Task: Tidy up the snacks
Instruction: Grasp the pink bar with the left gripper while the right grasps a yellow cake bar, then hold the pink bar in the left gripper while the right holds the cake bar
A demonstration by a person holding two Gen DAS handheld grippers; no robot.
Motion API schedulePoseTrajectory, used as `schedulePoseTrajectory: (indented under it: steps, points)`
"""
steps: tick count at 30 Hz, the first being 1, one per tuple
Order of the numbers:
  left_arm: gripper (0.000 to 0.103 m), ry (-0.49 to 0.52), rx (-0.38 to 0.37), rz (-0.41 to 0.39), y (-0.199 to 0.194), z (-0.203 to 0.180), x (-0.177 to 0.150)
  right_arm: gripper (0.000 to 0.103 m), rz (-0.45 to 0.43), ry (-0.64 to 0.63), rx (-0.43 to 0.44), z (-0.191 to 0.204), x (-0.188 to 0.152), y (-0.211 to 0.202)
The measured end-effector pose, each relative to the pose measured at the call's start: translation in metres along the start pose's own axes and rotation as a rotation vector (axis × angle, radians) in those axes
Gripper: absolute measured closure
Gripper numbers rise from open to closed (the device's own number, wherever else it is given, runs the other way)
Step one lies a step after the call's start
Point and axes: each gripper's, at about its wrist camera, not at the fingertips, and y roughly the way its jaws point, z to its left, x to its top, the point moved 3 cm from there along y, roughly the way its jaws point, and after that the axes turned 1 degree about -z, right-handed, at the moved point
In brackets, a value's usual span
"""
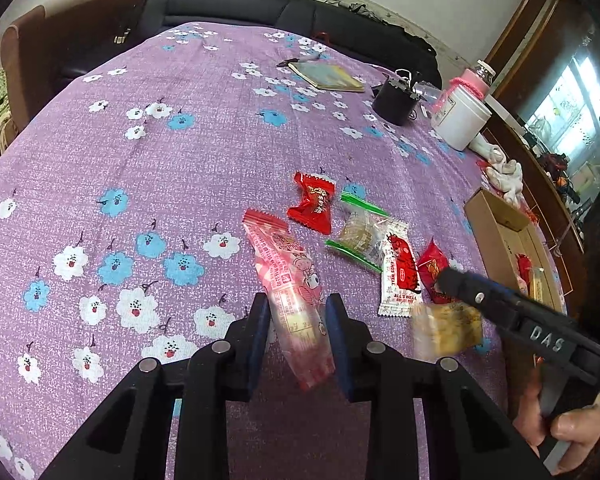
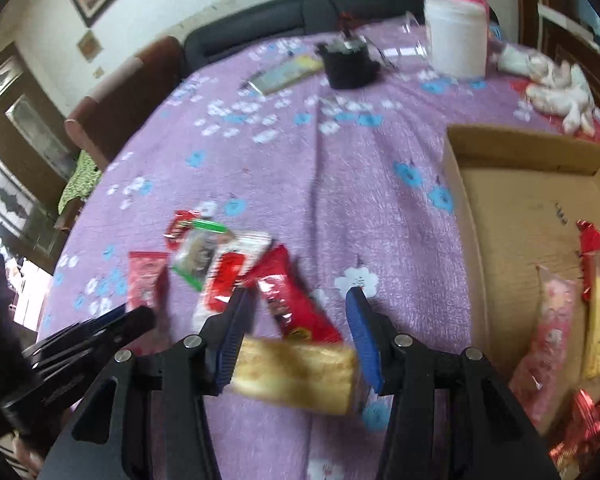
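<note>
My left gripper (image 1: 296, 308) is shut on a long pink snack packet (image 1: 288, 276), whose far end rests on the purple floral cloth. My right gripper (image 2: 300, 312) is shut on a yellow cake-like snack (image 2: 296, 372), blurred; it also shows in the left wrist view (image 1: 448, 330). Loose snacks lie between them: a red candy (image 1: 312, 202), a green-edged clear packet (image 1: 360, 232), a white and red packet (image 1: 400, 276) and a red packet (image 2: 296, 304). A cardboard box (image 2: 496, 184) at the right holds several snacks.
At the far side stand a black pot (image 1: 396, 100), a white jar (image 1: 462, 116), a pink-topped bottle (image 1: 476, 80) and a notebook (image 1: 326, 76). White cloth (image 2: 556, 88) lies behind the box. A dark sofa (image 1: 260, 4) borders the table.
</note>
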Motion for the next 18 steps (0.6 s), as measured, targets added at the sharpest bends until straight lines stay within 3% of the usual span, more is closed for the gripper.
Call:
schedulePoseTrajectory:
  steps: [6,11,15,18]
  points:
    - [0.073,-0.018,-0.007,0.002,0.0,0.003,0.001,0.051,0.099,0.022,0.131,0.015,-0.04,-0.019]
    - [0.073,-0.021,-0.009,0.002,0.0,0.003,0.001,0.049,0.145,-0.175,0.214,0.04,-0.061,-0.034]
    - [0.073,-0.014,-0.004,-0.002,-0.001,0.003,0.001,0.047,0.115,-0.399,0.106,0.06,-0.07,-0.033]
    - [0.073,-0.014,-0.007,-0.002,0.0,0.004,0.001,0.047,0.12,-0.551,0.087,0.072,-0.081,-0.029]
